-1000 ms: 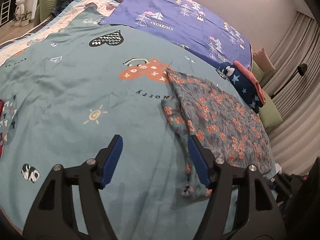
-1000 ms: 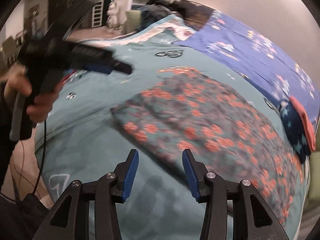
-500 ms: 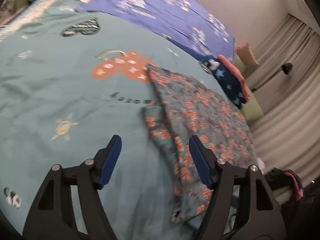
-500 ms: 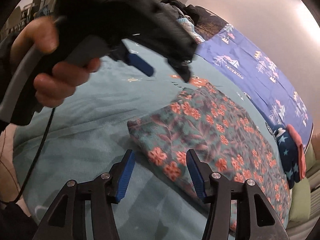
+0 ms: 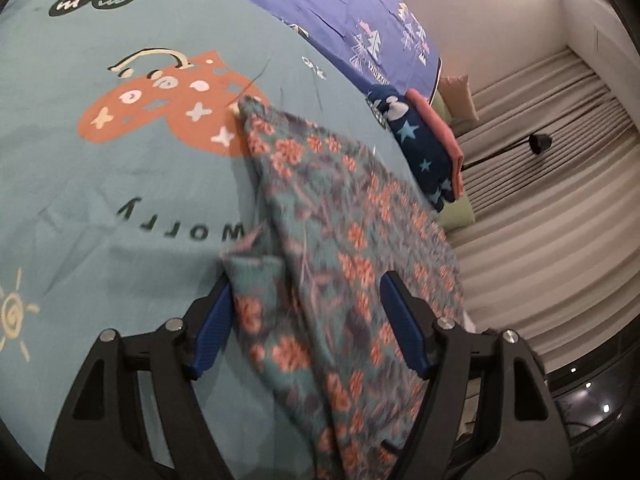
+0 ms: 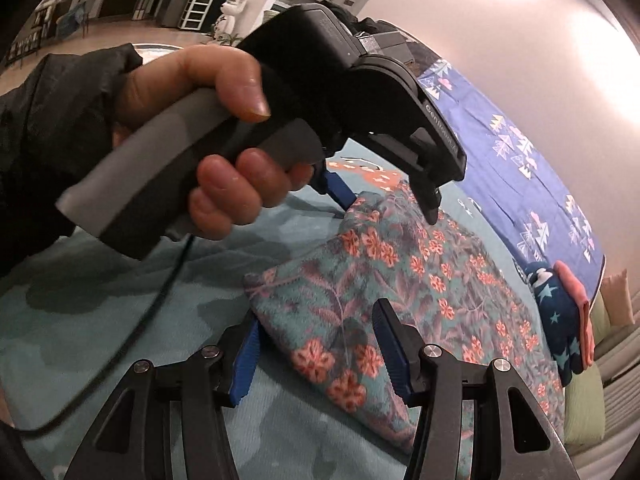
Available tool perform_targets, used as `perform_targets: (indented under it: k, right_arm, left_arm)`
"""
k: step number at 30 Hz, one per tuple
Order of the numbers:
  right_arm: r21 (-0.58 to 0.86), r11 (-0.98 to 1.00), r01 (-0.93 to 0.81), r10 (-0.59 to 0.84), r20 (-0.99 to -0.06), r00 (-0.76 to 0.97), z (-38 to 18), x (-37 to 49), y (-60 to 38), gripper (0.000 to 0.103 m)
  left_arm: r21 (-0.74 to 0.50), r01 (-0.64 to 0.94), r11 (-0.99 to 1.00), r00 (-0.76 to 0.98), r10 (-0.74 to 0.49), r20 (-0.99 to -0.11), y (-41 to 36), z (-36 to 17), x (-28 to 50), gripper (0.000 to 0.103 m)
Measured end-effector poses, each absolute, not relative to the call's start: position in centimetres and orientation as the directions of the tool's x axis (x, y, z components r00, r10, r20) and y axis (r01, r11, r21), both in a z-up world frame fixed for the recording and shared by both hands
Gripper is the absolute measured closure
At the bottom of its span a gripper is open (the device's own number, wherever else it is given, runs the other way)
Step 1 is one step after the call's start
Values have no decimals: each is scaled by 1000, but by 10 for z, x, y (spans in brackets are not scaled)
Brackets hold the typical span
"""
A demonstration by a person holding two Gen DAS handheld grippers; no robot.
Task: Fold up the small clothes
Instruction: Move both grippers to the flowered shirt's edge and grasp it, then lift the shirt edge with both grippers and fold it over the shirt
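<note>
A teal garment with orange flowers (image 5: 332,216) lies flat on the teal printed bedsheet (image 5: 100,200). My left gripper (image 5: 306,320) is open and low over the garment's near left edge, with the cloth between its blue pads and neither pad pressing. In the right wrist view, my right gripper (image 6: 320,356) is also open and straddles the near corner of the garment (image 6: 400,280). The left gripper (image 6: 384,200) shows there too, held by a hand (image 6: 224,128) in a dark sleeve, its fingers pointing down over the garment's far left edge.
A folded navy star-print piece with a pink one on it (image 5: 424,148) lies at the bed's right side (image 6: 560,312). A purple sheet (image 5: 360,12) covers the far part. Striped curtains (image 5: 540,208), a green pillow (image 6: 584,412) and a black lamp (image 5: 540,144) stand beyond the bed's edge.
Both grippers came down and in toward the floral garment, which now lies between each pair of fingers. The left hand swung close in front of the right camera. The right jaws widened slightly.
</note>
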State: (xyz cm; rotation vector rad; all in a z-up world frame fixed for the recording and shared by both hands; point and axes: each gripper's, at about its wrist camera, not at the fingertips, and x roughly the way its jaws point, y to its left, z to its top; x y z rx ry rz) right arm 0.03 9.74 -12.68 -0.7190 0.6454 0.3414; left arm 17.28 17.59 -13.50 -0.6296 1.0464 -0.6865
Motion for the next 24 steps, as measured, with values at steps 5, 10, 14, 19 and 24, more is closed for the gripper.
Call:
perform_targets:
  k: [5, 10, 14, 19, 24]
  right_arm:
    - [-491, 728, -479, 63, -648, 759, -129, 8, 101, 51]
    - [-470, 746, -471, 71, -648, 758, -127, 8, 99, 89]
    - [-374, 810, -451, 120, -647, 753, -110, 14, 81, 90]
    - [-302, 856, -420, 152, -629, 762, -94, 17, 61, 90]
    - [-200, 901, -384, 188, -618, 763, -78, 22, 36, 90]
  left_arm:
    - [-742, 197, 641, 340, -755, -561, 172, -135, 186, 52]
    - [-725, 182, 664, 307, -739, -600, 163, -135, 195, 88]
    - [-692, 193, 695, 326, -711, -623, 159, -119, 195, 90]
    - [-655, 208, 726, 338, -682, -649, 150, -100, 200, 91]
    - [-624, 225, 748, 345, -660, -667, 132, -80, 202, 92]
